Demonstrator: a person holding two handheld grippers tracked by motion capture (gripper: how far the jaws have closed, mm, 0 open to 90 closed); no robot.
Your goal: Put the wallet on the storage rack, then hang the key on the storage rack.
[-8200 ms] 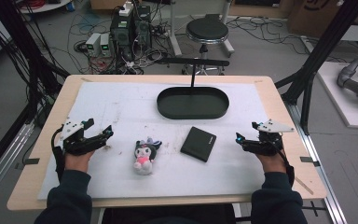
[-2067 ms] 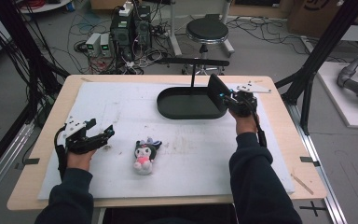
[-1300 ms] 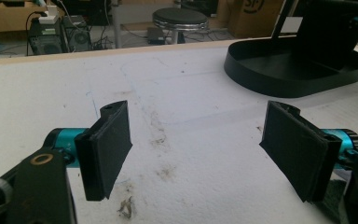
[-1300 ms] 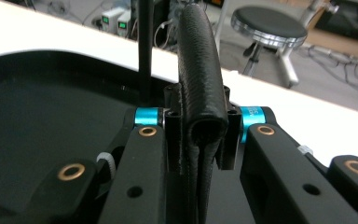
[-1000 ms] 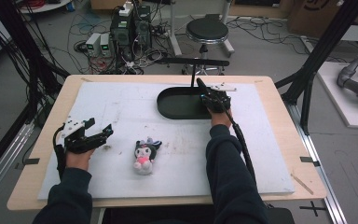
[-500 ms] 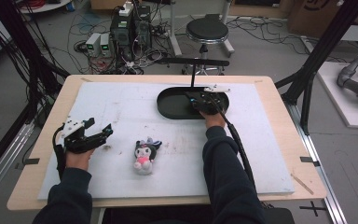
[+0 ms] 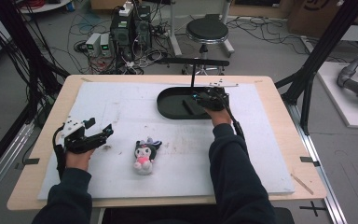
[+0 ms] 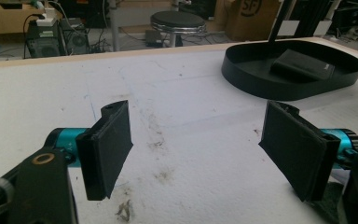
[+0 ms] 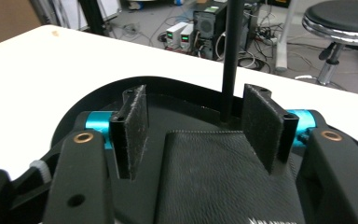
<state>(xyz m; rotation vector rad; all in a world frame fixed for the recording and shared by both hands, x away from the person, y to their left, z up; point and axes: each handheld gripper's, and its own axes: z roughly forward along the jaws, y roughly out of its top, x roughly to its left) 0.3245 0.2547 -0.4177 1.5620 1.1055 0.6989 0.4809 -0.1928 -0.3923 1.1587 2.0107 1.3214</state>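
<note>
wallet in tray, right gripper just let go.

right gripper point(image 7: 204, 99) sits over the black tray point(image 7: 168, 102) at the far side of the surface; its jaws have just been opening and now stand apart either side of the black wallet point(image 9: 223, 182), pads clear of it. the wallet lies flat inside the tray. left gripper point(image 7: 103, 133) rests at the near left edge, jaws wide with nothing between. plush toy point(image 7: 144, 155) lies mid-surface, well apart from both.

Black leather wallet point(image 9: 223, 182) lying flat inside black oval tray point(image 7: 168, 105); logo side up
</note>
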